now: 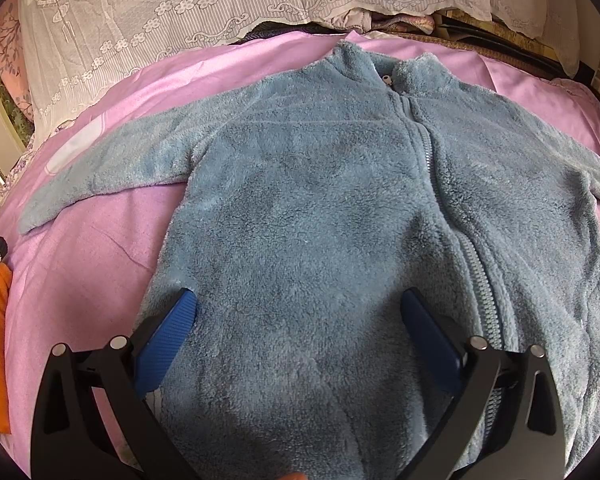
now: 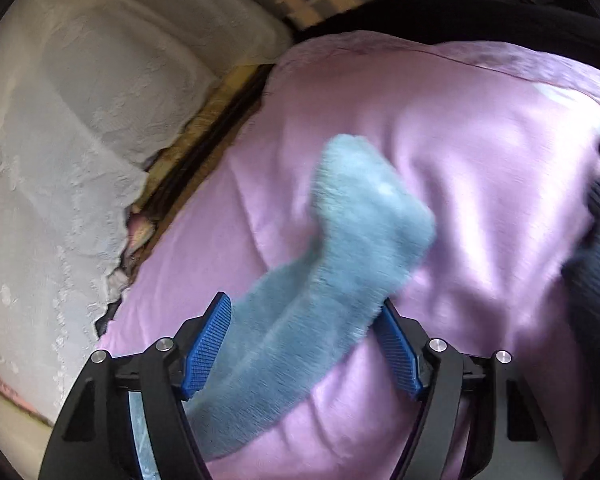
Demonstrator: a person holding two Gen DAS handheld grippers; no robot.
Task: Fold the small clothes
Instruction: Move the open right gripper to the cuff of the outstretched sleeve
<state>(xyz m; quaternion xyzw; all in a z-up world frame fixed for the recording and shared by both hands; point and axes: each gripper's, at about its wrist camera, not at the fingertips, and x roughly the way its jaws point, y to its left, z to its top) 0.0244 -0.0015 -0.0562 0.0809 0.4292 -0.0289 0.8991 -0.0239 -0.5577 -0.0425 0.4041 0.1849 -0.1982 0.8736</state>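
Fleece jacket (image 1: pixel 320 200): spread flat, zip up, on our pink bed cover (image 1: pixel 112 264) for folding. Left tongs (image 1: pixel 300 312) wide over its hem; right tongs (image 2: pixel 306 316) astride one sleeve (image 2: pixel 340 240), grip uncertain.

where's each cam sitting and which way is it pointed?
Left wrist: on the left gripper, angled down over the blue fleece jacket on the pink sheet, facing the lace cover; own open fingers show.
Right wrist: on the right gripper, aimed along a jacket sleeve between its fingers; grip unclear.
Shared: jacket, sheet, lace cover.
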